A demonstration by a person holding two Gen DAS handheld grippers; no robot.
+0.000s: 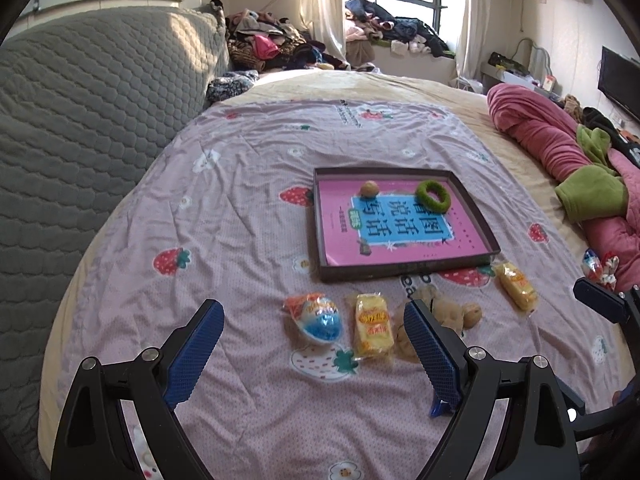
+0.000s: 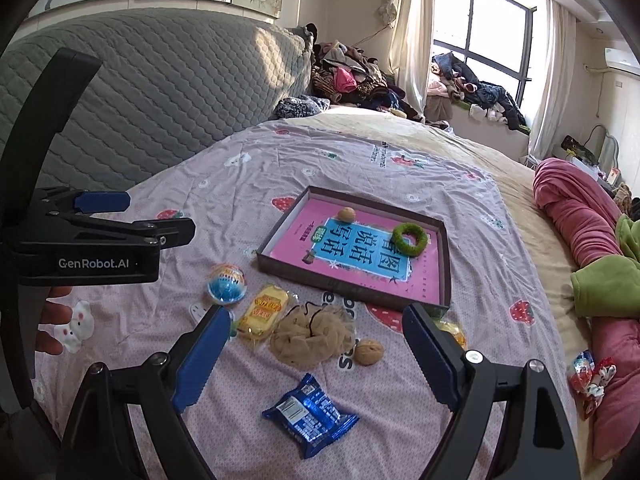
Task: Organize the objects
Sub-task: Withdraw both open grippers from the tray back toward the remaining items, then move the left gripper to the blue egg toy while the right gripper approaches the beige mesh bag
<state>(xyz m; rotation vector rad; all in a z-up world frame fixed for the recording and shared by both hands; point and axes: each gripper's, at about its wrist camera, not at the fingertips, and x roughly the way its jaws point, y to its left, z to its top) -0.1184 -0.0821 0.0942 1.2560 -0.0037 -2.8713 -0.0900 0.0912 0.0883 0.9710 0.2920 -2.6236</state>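
Note:
A dark shallow tray (image 1: pixel 404 273) (image 2: pixel 352 289) lies on the bedsheet, lined with a pink book. In it are a walnut (image 1: pixel 369 189) and a green ring (image 1: pixel 433 196). In front of it lie an egg-shaped toy pack (image 1: pixel 320 318), a yellow snack (image 1: pixel 372 326), a beige mesh pouf (image 2: pixel 312 336), a second walnut (image 2: pixel 369 352), another yellow snack (image 1: pixel 516 284) and a blue snack pack (image 2: pixel 310 416). My left gripper (image 1: pixel 312 306) hovers open above the egg toy and the yellow snack. Over the pouf, my right gripper (image 2: pixel 316 312) is open too, holding nothing.
A grey quilted headboard (image 1: pixel 80 120) rises on the left. A rolled pink blanket with green fabric (image 1: pixel 560 148) lies on the right, with wrapped candies (image 2: pixel 592 376) beside it. Clothes pile up at the window (image 1: pixel 384 28). A person's hand (image 2: pixel 52 320) holds the left gripper.

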